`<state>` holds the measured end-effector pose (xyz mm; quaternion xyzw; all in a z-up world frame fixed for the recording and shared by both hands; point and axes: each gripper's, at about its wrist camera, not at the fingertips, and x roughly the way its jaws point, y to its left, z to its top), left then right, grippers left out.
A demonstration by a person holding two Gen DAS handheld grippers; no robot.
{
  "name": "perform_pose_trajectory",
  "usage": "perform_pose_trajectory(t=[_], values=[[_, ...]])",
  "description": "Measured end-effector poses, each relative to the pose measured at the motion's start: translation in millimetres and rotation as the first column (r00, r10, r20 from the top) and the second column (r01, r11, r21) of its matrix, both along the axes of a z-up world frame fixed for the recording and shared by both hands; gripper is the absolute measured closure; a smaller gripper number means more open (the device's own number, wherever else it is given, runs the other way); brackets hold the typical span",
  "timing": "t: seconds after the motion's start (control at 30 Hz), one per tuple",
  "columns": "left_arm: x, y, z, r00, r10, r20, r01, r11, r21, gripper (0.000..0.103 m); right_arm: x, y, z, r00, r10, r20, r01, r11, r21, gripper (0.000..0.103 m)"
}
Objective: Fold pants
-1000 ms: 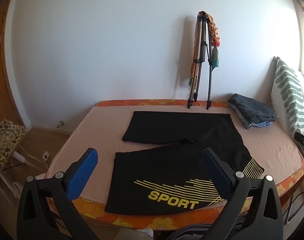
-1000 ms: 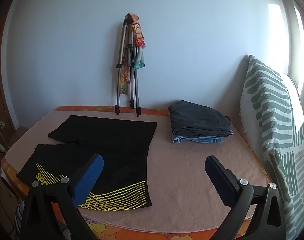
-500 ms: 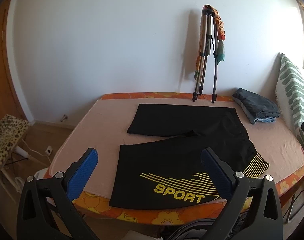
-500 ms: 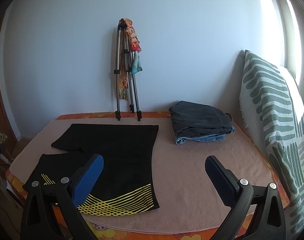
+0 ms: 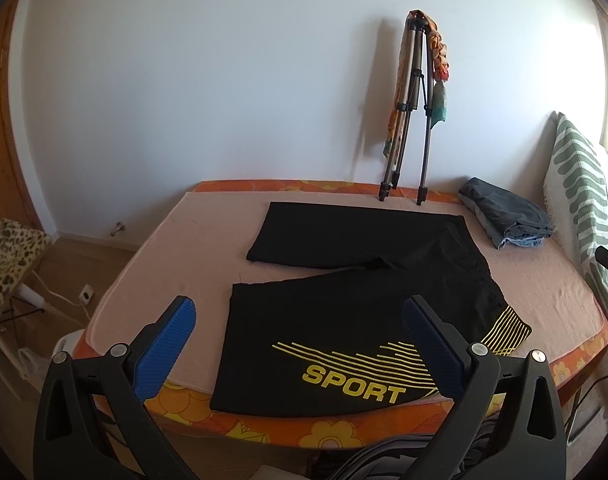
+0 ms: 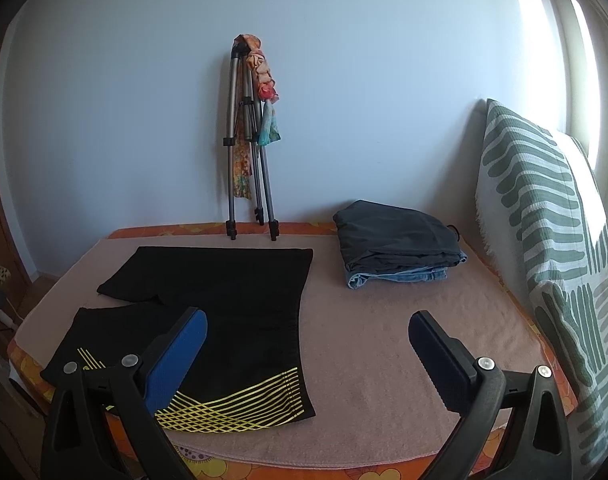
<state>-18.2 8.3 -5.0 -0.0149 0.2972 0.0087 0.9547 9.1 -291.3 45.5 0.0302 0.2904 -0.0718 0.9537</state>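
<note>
Black pants (image 5: 355, 288) with yellow stripes and a yellow "SPORT" print lie spread flat on the pink-covered bed (image 5: 176, 256), both legs pointing left, the waist to the right. My left gripper (image 5: 300, 320) is open, held above the bed's near edge over the printed leg, touching nothing. In the right wrist view the same pants (image 6: 232, 312) lie at the left. The right gripper (image 6: 307, 332) is open, hovering over the bare pink cover just right of the waistband, with nothing between its fingers.
A folded stack of dark and denim clothes (image 6: 395, 248) rests at the far right of the bed. A folded tripod (image 6: 248, 148) draped with a colourful scarf leans on the back wall. A green-patterned cushion (image 6: 551, 216) stands along the right side. A leopard-print stool (image 5: 4, 256) is on the floor at left.
Both grippers have drawn back and risen slightly, so the bed and pants sit lower and farther in both views. Both stay open; the pants have not moved.
</note>
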Motion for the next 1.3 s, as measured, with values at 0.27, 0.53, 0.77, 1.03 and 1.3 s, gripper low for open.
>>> perform_pose_trajectory(t=[0.27, 0.53, 0.77, 1.03, 1.3], values=[[1, -1, 1, 1.0, -0.004, 0.005, 0.004, 1.0, -0.005, 0.0, 5, 1, -1, 1.0, 0.004, 0.008, -0.004, 1.0, -0.006, 0.002], [2, 2, -3, 1.0, -0.009, -0.006, 0.009, 1.0, -0.014, 0.0, 9, 4, -4, 1.0, 0.01, 0.004, -0.01, 1.0, -0.008, 0.003], [2, 4, -4, 1.0, -0.017, -0.005, 0.017, 1.0, -0.024, 0.0, 8, 7, -4, 1.0, 0.018, 0.005, -0.018, 1.0, -0.016, 0.005], [0, 3, -3, 1.0, -0.025, -0.002, 0.025, 0.999, -0.033, 0.0, 7, 9, -3, 1.0, 0.024, 0.012, -0.023, 1.0, -0.019, 0.005], [0, 3, -3, 1.0, -0.029, -0.003, 0.029, 0.999, -0.035, 0.0, 7, 11, -2, 0.999, 0.031, 0.013, -0.031, 0.999, -0.021, 0.005]])
